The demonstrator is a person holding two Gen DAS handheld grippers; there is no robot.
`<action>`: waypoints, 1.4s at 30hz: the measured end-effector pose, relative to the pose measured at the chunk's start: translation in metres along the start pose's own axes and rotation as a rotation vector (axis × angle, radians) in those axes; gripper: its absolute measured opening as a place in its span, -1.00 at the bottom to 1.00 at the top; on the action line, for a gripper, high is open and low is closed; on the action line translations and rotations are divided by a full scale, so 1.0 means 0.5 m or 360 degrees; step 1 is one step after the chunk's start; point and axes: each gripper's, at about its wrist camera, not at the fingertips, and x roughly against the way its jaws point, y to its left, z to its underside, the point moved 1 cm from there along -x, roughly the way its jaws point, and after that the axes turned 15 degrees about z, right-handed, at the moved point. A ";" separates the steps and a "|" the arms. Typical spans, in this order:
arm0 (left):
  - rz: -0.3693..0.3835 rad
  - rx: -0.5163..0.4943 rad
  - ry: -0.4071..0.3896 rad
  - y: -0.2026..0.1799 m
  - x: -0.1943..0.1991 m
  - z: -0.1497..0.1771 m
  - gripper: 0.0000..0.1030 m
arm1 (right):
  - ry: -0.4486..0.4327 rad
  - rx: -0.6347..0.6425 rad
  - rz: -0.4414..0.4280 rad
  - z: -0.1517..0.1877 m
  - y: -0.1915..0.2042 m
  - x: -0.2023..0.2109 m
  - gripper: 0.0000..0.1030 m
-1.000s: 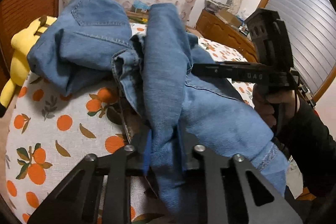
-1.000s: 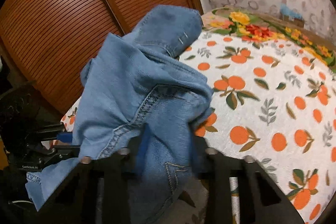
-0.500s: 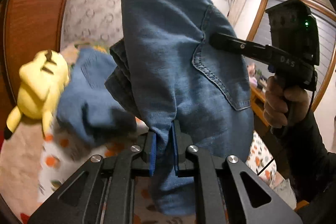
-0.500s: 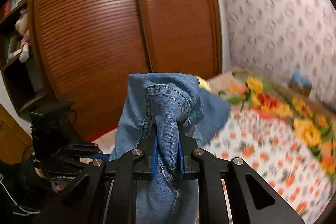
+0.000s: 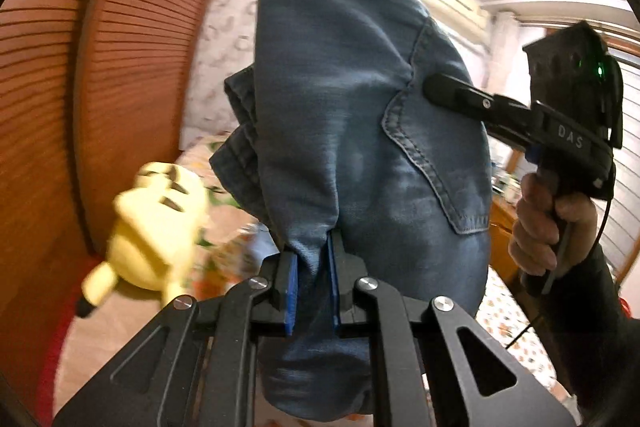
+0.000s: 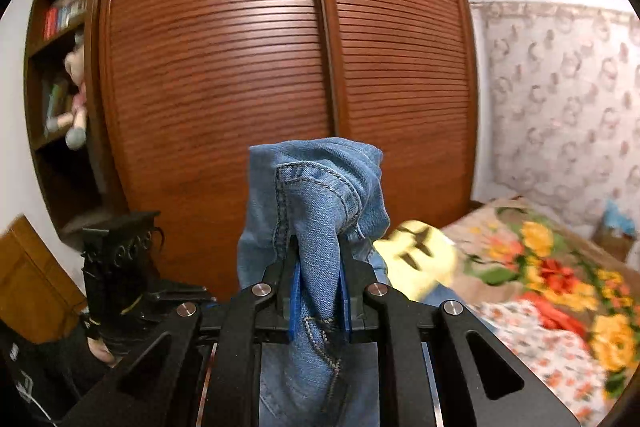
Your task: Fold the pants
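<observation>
Jeans (image 5: pixel 352 147) limp, heavy denim; left gripper (image 5: pixel 312 287) and right gripper (image 6: pixel 320 291) fingers both clenched on bunched cloth; regrip waistband corners.

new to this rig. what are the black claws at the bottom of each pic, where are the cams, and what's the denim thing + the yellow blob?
No robot arm here: a person holds a pistol-grip gripper in each hand, and each one carries a fisheye camera that looks forward along its two fingers. So the black linkage at the bottom of each picture is that camera's own gripper.

Left wrist view: the left gripper is shut on a bunched fold of the blue jeans, which hang in the air. On the right you see the right gripper from the side, pinching the jeans beside a back pocket, with the person's hand on its handle.

Right wrist view: the right gripper close up, also shut on denim, facing a wooden wardrobe.

The yellow blob is a plush toy on the bed with its floral cover.
</observation>
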 end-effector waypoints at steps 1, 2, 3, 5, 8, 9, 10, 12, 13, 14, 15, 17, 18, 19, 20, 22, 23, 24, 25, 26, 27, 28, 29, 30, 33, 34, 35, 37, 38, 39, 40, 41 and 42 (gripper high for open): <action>-0.0035 -0.0008 0.0003 0.013 -0.001 -0.009 -0.74 | -0.0014 -0.0042 -0.0045 -0.003 -0.007 -0.026 -0.70; -0.0072 -0.0019 0.0011 0.028 -0.004 -0.021 -0.74 | -0.0026 -0.0092 -0.0082 -0.002 -0.024 -0.052 -0.70; -0.0090 -0.0024 0.0021 0.042 -0.009 -0.032 -0.74 | -0.0041 -0.0135 -0.0101 0.001 -0.036 -0.074 -0.70; -0.0118 -0.0033 0.0076 0.072 -0.046 -0.046 -0.74 | -0.0042 -0.0241 -0.0083 0.027 -0.091 -0.123 -0.70; -0.0114 0.0005 0.0264 0.124 -0.154 -0.028 -0.74 | 0.0149 -0.0427 0.0029 0.122 -0.199 -0.213 -0.69; -0.0096 0.0040 0.0347 0.146 -0.202 -0.012 -0.74 | 0.0234 -0.0461 0.0098 0.157 -0.233 -0.245 -0.67; -0.0088 0.0067 0.0415 0.157 -0.241 0.008 -0.75 | 0.0341 -0.0479 0.0185 0.199 -0.267 -0.275 -0.65; -0.0115 0.0058 0.0529 0.164 -0.308 0.047 -0.75 | 0.0500 -0.0514 0.0339 0.262 -0.318 -0.310 -0.57; -0.0122 0.0054 0.0544 0.165 -0.321 0.054 -0.75 | 0.0540 -0.0505 0.0390 0.278 -0.333 -0.321 -0.52; -0.0130 0.0047 0.0545 0.164 -0.328 0.058 -0.75 | 0.0560 -0.0488 0.0418 0.287 -0.345 -0.325 -0.25; -0.0137 0.0041 0.0543 0.165 -0.330 0.057 -0.75 | 0.0571 -0.0450 0.0468 0.287 -0.352 -0.326 0.05; -0.0148 0.0041 0.0547 0.172 -0.327 0.056 -0.75 | 0.0525 -0.0358 0.0569 0.267 -0.340 -0.332 0.15; -0.0152 0.0041 0.0551 0.171 -0.323 0.059 -0.75 | 0.0502 -0.0344 0.0586 0.259 -0.340 -0.327 0.17; -0.0161 0.0036 0.0556 0.167 -0.319 0.065 -0.75 | 0.0480 -0.0333 0.0614 0.254 -0.333 -0.321 0.17; -0.0173 0.0035 0.0559 0.174 -0.321 0.062 -0.75 | 0.0433 -0.0320 0.0642 0.247 -0.324 -0.311 0.17; -0.0186 0.0053 0.0552 0.174 -0.317 0.069 -0.75 | 0.0310 -0.0286 0.0666 0.248 -0.271 -0.273 0.17; -0.0190 0.0056 0.0551 0.171 -0.324 0.066 -0.75 | 0.0274 -0.0275 0.0643 0.257 -0.251 -0.261 0.14; -0.0196 0.0050 0.0550 0.168 -0.323 0.067 -0.75 | 0.0279 -0.0261 0.0589 0.256 -0.239 -0.265 -0.21; -0.0204 0.0041 0.0551 0.167 -0.324 0.068 -0.75 | 0.0306 -0.0229 0.0565 0.264 -0.226 -0.267 -0.35; -0.0216 0.0029 0.0552 0.167 -0.325 0.071 -0.75 | 0.0363 -0.0178 0.0582 0.272 -0.214 -0.284 -0.44; -0.0223 0.0022 0.0555 0.166 -0.326 0.072 -0.75 | 0.0423 -0.0147 0.0616 0.283 -0.213 -0.301 -0.45; -0.0223 0.0021 0.0558 0.165 -0.325 0.076 -0.75 | 0.0485 -0.0145 0.0654 0.298 -0.218 -0.320 -0.45; -0.0225 0.0021 0.0556 0.164 -0.324 0.076 -0.75 | 0.0533 -0.0170 0.0674 0.311 -0.226 -0.336 -0.45; -0.0228 0.0019 0.0547 0.161 -0.319 0.076 -0.75 | 0.0563 -0.0197 0.0683 0.321 -0.235 -0.342 -0.45; -0.0253 0.0005 0.0508 0.146 -0.296 0.070 -0.75 | 0.0552 -0.0291 0.0687 0.330 -0.245 -0.320 -0.44; -0.0256 -0.0001 0.0486 0.136 -0.284 0.065 -0.75 | 0.0535 -0.0310 0.0686 0.324 -0.242 -0.308 -0.44; -0.0266 -0.0009 0.0472 0.132 -0.275 0.062 -0.74 | 0.0521 -0.0307 0.0696 0.318 -0.235 -0.292 -0.44; -0.0273 -0.0037 0.0446 0.113 -0.256 0.055 -0.57 | 0.0491 -0.0283 0.0730 0.306 -0.216 -0.263 -0.44; -0.0260 -0.0058 0.0422 0.098 -0.243 0.051 -0.53 | 0.0470 -0.0279 0.0740 0.297 -0.207 -0.255 -0.44; -0.0253 -0.0078 0.0405 0.086 -0.235 0.049 -0.40 | 0.0449 -0.0280 0.0752 0.297 -0.201 -0.230 -0.44; -0.0257 -0.0102 0.0386 0.073 -0.227 0.047 -0.29 | 0.0433 -0.0286 0.0768 0.304 -0.200 -0.214 -0.44; -0.0259 -0.0136 0.0364 0.053 -0.216 0.044 -0.24 | 0.0415 -0.0295 0.0777 0.305 -0.186 -0.183 -0.44; -0.0251 -0.0157 0.0347 0.039 -0.209 0.042 -0.16 | 0.0396 -0.0306 0.0782 0.309 -0.178 -0.153 -0.44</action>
